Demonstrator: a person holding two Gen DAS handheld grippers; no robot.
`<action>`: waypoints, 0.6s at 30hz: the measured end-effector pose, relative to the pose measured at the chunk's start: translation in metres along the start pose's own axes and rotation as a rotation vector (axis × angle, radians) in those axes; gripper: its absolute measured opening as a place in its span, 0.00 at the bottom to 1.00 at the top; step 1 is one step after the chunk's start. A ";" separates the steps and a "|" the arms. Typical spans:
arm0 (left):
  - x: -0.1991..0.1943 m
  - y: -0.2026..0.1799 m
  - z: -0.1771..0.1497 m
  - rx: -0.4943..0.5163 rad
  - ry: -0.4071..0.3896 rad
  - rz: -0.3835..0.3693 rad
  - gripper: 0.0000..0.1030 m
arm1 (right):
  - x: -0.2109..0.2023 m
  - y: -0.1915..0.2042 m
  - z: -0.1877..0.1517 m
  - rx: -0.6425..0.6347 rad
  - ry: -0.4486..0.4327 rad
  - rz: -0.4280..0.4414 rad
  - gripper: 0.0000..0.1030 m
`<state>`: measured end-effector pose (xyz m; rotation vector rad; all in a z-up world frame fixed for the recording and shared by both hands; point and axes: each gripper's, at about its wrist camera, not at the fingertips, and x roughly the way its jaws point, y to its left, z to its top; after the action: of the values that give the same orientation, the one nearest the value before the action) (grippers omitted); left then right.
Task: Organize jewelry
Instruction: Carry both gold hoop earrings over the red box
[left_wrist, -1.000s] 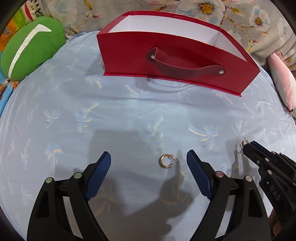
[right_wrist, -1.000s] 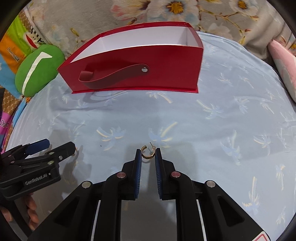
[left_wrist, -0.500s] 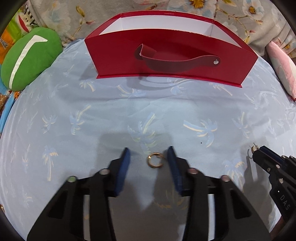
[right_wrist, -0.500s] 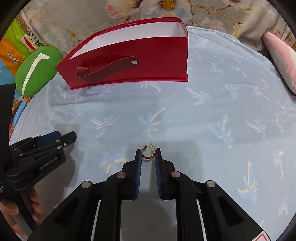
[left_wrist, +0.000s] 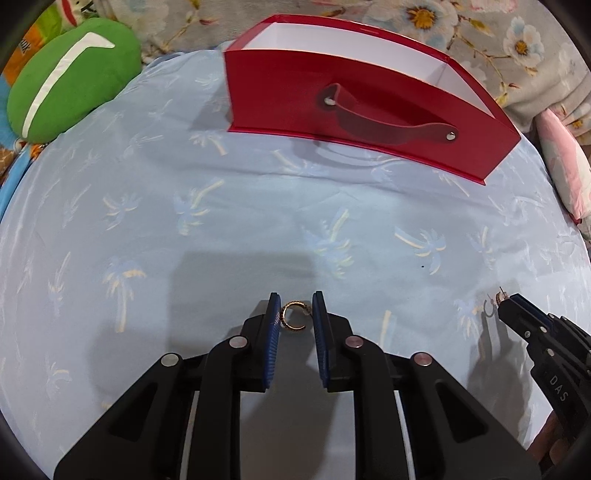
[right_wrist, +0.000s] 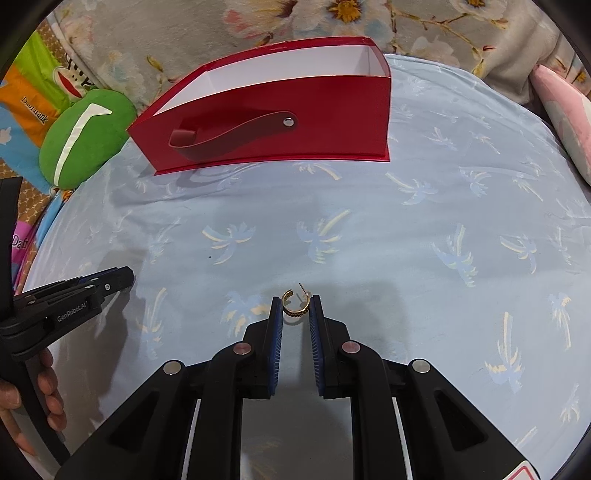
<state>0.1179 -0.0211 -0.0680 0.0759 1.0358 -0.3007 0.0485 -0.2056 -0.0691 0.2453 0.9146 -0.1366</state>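
A bed covered with a pale blue palm-print sheet (left_wrist: 155, 229) is seen through two fisheye wrist views. In the left wrist view, the left gripper (left_wrist: 295, 314) is set at 6 o'clock, its blue-padded fingers (left_wrist: 274, 321) drawn close around a small gold hoop earring (left_wrist: 292, 316); the left pad touches the hoop, while contact on the right side cannot be told. An open red box (left_wrist: 362, 99) with a strap handle stands at 12 o'clock, well apart. At 4 o'clock the right gripper (left_wrist: 502, 300) is seen from the side.

In the right wrist view, the right gripper (right_wrist: 296, 310) is clamped on a second gold hoop earring (right_wrist: 295, 304), held at the fingertips with its post pointing up. The red box (right_wrist: 325, 110) stands at 12 o'clock, a green cushion (right_wrist: 83, 142) at 10 o'clock, and the left gripper (right_wrist: 118, 277) at 9 o'clock.
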 end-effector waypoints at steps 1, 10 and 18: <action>-0.003 0.003 -0.001 -0.006 -0.005 0.007 0.16 | 0.000 0.002 0.000 -0.002 0.000 0.003 0.13; -0.024 0.026 0.006 -0.043 -0.038 0.017 0.16 | -0.003 0.012 -0.001 -0.022 0.001 0.017 0.13; -0.042 0.022 0.021 -0.039 -0.084 0.013 0.16 | -0.020 0.015 0.012 -0.029 -0.046 0.023 0.13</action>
<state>0.1220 0.0041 -0.0234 0.0350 0.9574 -0.2697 0.0486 -0.1941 -0.0439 0.2248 0.8669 -0.1074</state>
